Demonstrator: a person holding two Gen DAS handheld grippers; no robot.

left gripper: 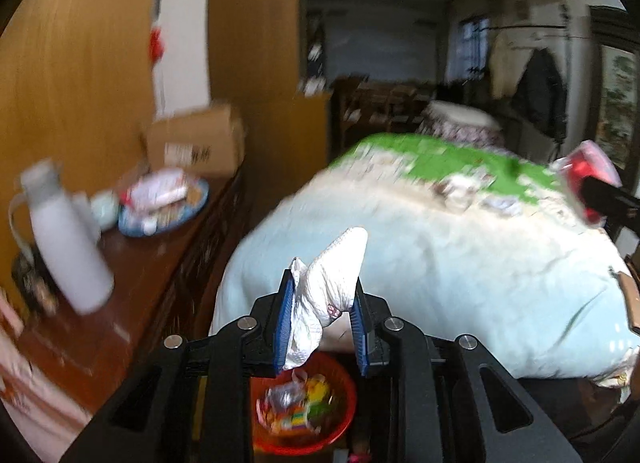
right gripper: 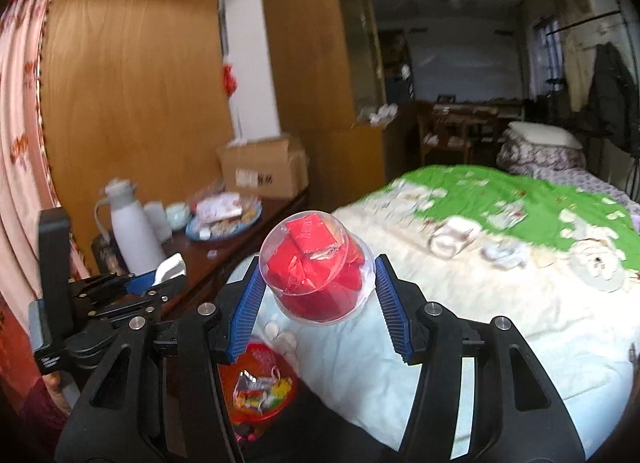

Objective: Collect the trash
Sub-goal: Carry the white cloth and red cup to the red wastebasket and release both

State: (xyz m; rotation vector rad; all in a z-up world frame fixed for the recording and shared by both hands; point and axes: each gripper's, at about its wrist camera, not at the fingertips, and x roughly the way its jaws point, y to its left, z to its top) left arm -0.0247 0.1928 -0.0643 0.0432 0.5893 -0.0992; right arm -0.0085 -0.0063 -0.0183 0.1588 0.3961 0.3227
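My left gripper [left gripper: 322, 295] is shut on a crumpled white tissue [left gripper: 326, 295] and hangs above a red basket [left gripper: 340, 427] that holds several colourful wrappers on the floor by the bed. In the right wrist view that basket [right gripper: 280, 403] lies low, left of the bed, and the left gripper [right gripper: 160, 279] with its tissue [right gripper: 172, 265] shows at the left. My right gripper [right gripper: 320, 287] is shut on a clear plastic cup [right gripper: 316, 275] stuffed with red paper, held over the bed's near corner. More white scraps [right gripper: 452, 241] lie on the bed [right gripper: 460, 303].
A dark wooden sideboard [right gripper: 224, 259] at the left carries a white thermos [right gripper: 130, 231], a blue plate of snacks [right gripper: 224, 223] and a cardboard box [right gripper: 264, 171]. Orange-brown cupboards stand behind it. A pink curtain [right gripper: 20, 143] hangs at the far left. A second bed [right gripper: 552, 159] sits farther back.
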